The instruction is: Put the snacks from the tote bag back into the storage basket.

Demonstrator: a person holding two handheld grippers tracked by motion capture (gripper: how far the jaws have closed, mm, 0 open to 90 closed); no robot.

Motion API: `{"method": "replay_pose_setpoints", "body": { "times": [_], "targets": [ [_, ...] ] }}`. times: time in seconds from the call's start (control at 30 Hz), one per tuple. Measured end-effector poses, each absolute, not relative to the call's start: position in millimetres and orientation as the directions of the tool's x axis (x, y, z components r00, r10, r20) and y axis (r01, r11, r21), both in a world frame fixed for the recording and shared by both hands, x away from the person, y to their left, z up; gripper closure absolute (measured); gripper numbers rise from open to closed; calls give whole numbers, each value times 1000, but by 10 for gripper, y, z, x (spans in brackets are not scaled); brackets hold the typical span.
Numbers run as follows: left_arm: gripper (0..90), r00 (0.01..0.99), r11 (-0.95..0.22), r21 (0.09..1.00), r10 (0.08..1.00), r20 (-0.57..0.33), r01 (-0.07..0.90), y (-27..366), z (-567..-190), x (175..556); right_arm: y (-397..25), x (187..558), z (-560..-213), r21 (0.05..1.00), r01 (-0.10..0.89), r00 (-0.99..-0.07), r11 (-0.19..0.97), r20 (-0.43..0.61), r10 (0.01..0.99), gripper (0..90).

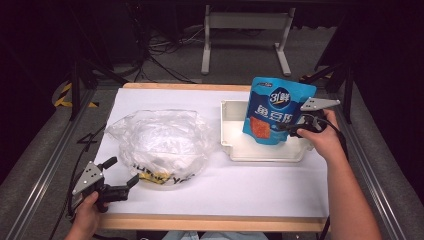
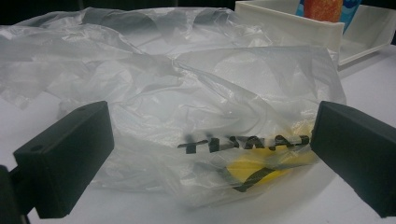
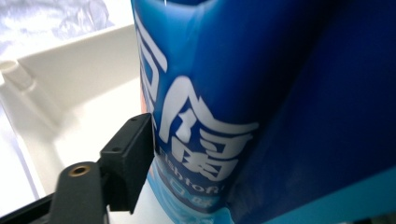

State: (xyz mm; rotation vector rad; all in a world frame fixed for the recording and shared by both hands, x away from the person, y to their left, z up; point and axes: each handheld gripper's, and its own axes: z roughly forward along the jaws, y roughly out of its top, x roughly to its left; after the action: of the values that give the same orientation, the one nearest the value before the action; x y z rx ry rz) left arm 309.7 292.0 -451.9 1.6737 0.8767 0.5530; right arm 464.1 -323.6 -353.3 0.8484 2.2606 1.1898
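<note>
Left gripper (image 1: 121, 172) waits with jaws spread just beside the crumpled clear plastic bag (image 1: 160, 142). Further right, the right gripper (image 1: 291, 128) pinches a blue snack pouch (image 1: 276, 110) upright over the white tray (image 1: 235, 150); bagging looks barely begun.

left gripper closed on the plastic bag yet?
No: in the left gripper view the left gripper stands with its jaws wide apart, the clear plastic bag lying loose between them, ungripped.

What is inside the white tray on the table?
The blue pouch stands upright in the white tray, held by the right gripper. The tray floor behind the pouch is covered.
</note>
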Motion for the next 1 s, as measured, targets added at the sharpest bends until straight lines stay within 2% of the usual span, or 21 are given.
{"method": "replay_pose_setpoints", "body": {
  "times": [0.23,0.6,1.0],
  "targets": [
    [2,616,-112,959,784,-76,261,2908,-4526,3111,-3243,4522,-3478,878,314,-673,362,-63,737,195],
    [2,614,-112,958,785,-76,262,2908,-4527,3114,-3423,4248,-3263,897,312,-593,313,-74,802,185],
    [1,613,-109,959,787,-78,262,2901,-4526,3111,-3412,3825,-3009,916,274,-598,292,-76,798,178]
  ]
}}
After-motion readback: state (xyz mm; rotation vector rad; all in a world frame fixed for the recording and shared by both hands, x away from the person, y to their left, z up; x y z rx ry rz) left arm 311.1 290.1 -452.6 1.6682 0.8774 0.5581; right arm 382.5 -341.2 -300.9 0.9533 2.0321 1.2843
